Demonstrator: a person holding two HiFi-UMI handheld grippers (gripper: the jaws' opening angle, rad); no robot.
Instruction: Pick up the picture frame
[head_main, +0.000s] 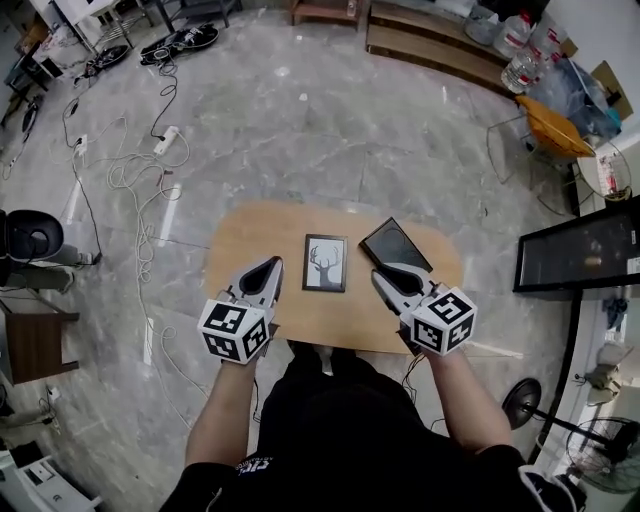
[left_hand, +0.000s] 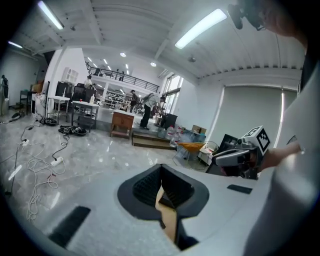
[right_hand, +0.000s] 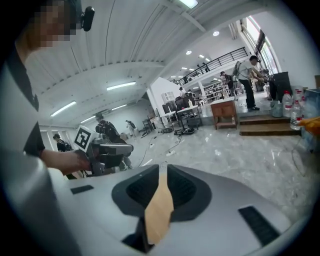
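Observation:
The picture frame (head_main: 325, 263), black-edged with a deer drawing, lies flat in the middle of a small wooden table (head_main: 240, 235). My left gripper (head_main: 270, 268) hovers over the table just left of the frame, and its jaws are shut and empty. My right gripper (head_main: 384, 279) hovers right of the frame, by the near corner of a dark glossy panel (head_main: 395, 245); a narrow gap shows between its jaws, with nothing in it. In the left gripper view the left gripper (left_hand: 160, 167) has touching tips. In the right gripper view the right gripper (right_hand: 163, 167) shows tabletop through a slit. Neither gripper view shows the frame.
White cables and a power strip (head_main: 165, 138) trail over the marble floor to the left. A black chair (head_main: 30, 238) stands at far left. On the right are a black screen (head_main: 580, 245), an orange chair (head_main: 555, 128), water bottles (head_main: 520, 50) and a floor fan (head_main: 610, 455).

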